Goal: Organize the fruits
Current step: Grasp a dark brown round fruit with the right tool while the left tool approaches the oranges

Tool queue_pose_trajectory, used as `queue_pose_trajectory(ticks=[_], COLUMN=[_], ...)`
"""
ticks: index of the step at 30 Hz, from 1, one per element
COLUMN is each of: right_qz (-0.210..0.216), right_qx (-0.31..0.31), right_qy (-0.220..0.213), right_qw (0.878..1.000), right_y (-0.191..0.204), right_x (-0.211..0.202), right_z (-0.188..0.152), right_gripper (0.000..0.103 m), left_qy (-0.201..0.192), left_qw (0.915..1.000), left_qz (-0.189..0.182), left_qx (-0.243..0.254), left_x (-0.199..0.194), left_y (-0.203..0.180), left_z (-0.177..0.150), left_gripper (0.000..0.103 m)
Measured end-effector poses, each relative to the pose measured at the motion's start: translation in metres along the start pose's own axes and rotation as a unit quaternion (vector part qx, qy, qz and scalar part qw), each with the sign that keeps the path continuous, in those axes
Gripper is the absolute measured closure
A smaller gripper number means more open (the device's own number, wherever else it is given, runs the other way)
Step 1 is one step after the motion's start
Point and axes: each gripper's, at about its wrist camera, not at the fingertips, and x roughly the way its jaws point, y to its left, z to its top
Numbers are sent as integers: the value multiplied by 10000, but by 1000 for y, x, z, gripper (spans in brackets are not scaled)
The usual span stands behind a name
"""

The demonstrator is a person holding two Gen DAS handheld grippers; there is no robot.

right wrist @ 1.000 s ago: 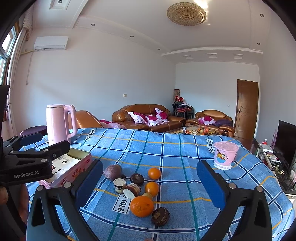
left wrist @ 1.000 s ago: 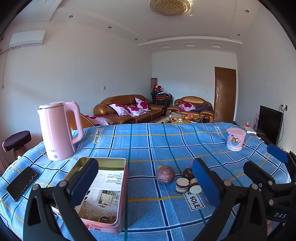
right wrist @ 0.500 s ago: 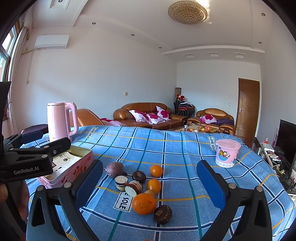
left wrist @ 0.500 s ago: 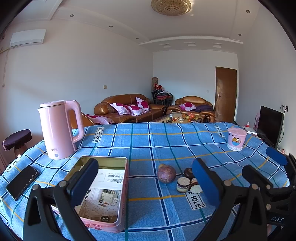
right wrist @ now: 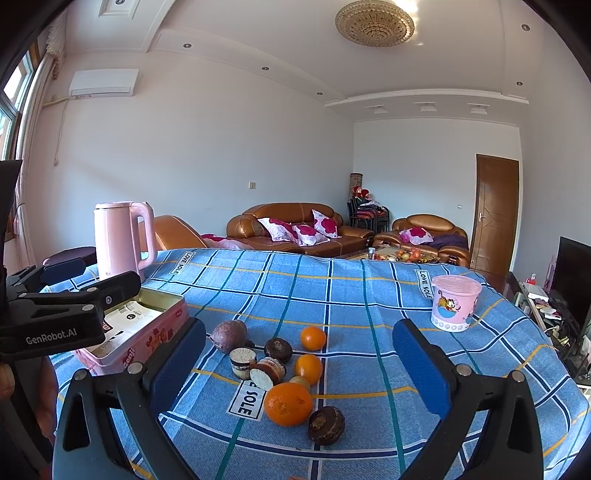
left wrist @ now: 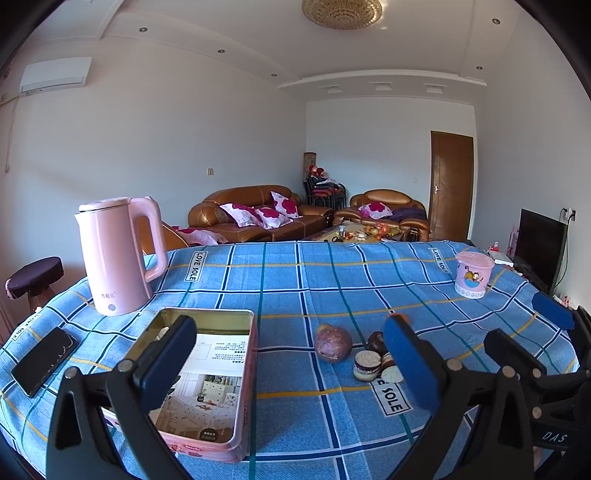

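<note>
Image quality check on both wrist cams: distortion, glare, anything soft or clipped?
Left wrist view: strong fisheye bend with dark corners; the tin and purple fruit look sharp; the left tool blocks part of the fruit pile. Right wrist view: same bend; the ceiling lamp and the window blow out; the big orange is crisp between the open fingers of the right tool.

I was working in a home living room. Brown leather sofas (right wrist: 299, 225) with red-flowered cushions (right wrist: 295, 230) stood along the far wall, and a low coffee table (right wrist: 399, 254) crowded with small items sat between them. An ornate ceiling light (right wrist: 375, 23) hung overhead, a wall air conditioner (right wrist: 103, 83) was mounted high on the left, and a wooden door (right wrist: 496, 214) and a television (right wrist: 574, 273) were on the right. Nearest me, a table under a blue checked cloth (right wrist: 332, 291) carried a pink kettle (right wrist: 120, 236).
</note>
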Motion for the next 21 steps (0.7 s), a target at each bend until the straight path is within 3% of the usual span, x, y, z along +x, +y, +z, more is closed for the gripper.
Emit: queue_pose_trajectory(ticks=[7, 16, 18, 21], right_qz=[-154, -329, -228, -85], right_qx=[-128, -91, -140, -216], right_qy=[186, 815, 967, 1263], right_qw=[9996, 9961, 9950, 9917], right_y=[-13, -39, -38, -35], right_x=[8, 35, 40, 50], right_z=[-21, -57, -61, -68], right_gripper=[1, 2, 6, 22], left_qy=[196, 486, 553, 675], left_qw=[9998, 9982, 9975, 9961], left_qz=[-48, -309, -407, -564], left_qx=[94, 182, 178, 111], left_x=[15, 34, 37, 41], left_y=[-10, -28, -31, -34], left_z=[-15, -35, -38, -40], left_gripper=[0, 0, 0, 0])
